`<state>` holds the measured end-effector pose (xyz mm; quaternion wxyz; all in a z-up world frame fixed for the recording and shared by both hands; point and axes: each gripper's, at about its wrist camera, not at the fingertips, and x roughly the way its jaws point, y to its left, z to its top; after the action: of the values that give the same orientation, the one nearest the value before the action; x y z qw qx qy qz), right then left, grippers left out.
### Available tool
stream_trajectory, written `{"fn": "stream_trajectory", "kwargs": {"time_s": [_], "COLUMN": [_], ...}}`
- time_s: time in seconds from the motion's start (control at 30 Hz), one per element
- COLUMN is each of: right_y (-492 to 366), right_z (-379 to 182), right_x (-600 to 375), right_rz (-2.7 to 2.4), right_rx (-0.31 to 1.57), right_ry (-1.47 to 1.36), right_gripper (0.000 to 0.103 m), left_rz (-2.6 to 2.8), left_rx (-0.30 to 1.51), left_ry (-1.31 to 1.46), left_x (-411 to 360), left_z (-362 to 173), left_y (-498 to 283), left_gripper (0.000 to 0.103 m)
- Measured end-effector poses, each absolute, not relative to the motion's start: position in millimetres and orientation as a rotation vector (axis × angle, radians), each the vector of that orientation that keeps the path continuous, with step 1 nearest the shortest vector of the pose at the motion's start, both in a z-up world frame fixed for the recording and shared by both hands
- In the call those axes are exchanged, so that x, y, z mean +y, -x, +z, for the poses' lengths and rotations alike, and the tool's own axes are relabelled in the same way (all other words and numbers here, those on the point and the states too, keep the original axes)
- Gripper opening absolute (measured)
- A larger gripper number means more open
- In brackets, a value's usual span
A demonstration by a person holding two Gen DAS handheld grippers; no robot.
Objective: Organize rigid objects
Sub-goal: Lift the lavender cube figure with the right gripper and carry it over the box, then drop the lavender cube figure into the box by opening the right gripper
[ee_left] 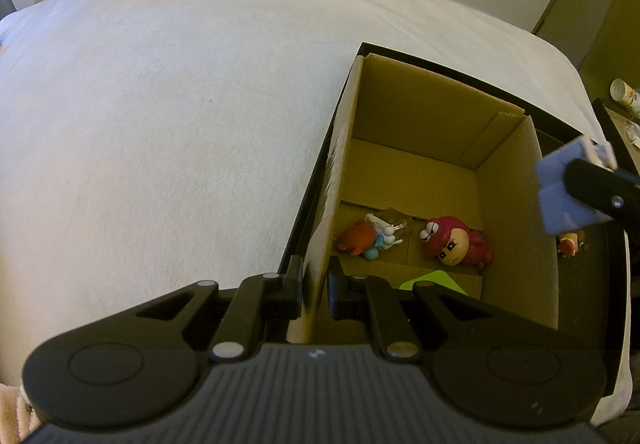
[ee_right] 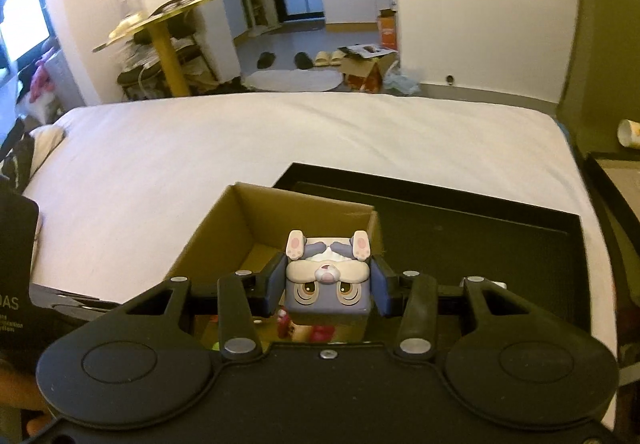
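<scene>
Toward the right edge of the white bed (ee_left: pixel 160 124): black tray (ee_right: pixel 480 236) carrying an open cardboard box (ee_left: pixel 516 212). Left tool (ee_left: pixel 314 290) pinched narrowly on the box's left wall, one finger outside, one inside. Right tool (ee_right: pixel 328 284) clamped on a blue-grey cube bunny toy (ee_right: pixel 328 284), held above the box's near right part; same toy a blue blur (ee_left: pixel 568 192) at the right margin of the left wrist view. On the box floor: red figure (ee_left: pixel 456 240) lying near the right wall, orange and blue figure (ee_left: pixel 364 240) near the left wall touching a clear piece (ee_left: pixel 394 222), green item (ee_left: pixel 434 282) at the near side. Outside the right wall, small figure (ee_left: pixel 570 244) on the tray. Beyond the bed's far edge: slippers (ee_right: pixel 326 58), cardboard carton (ee_right: pixel 366 70), gold side table (ee_right: pixel 160 28).
</scene>
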<state>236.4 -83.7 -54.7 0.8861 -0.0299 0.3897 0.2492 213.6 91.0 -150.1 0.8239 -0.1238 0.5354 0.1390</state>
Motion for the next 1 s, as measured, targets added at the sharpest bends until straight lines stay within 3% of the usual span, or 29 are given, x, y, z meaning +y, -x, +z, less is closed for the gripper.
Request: {"fn": "stream_trajectory", "kwargs": {"time_s": [1.0], "right_y": [-239.6], "right_z": [-85.7], "right_x": [-44.8], "right_rz": [0.503], "right_rx": [0.917], "right_ry": [0.206], "right_gripper": [0.044], "left_rz": [0.285], "left_rx": [1.138], "left_ry": [0.273], "left_x": [92.6], "left_z": [-152.2], "left_y": [-213.6], "left_gripper": [0.011]}}
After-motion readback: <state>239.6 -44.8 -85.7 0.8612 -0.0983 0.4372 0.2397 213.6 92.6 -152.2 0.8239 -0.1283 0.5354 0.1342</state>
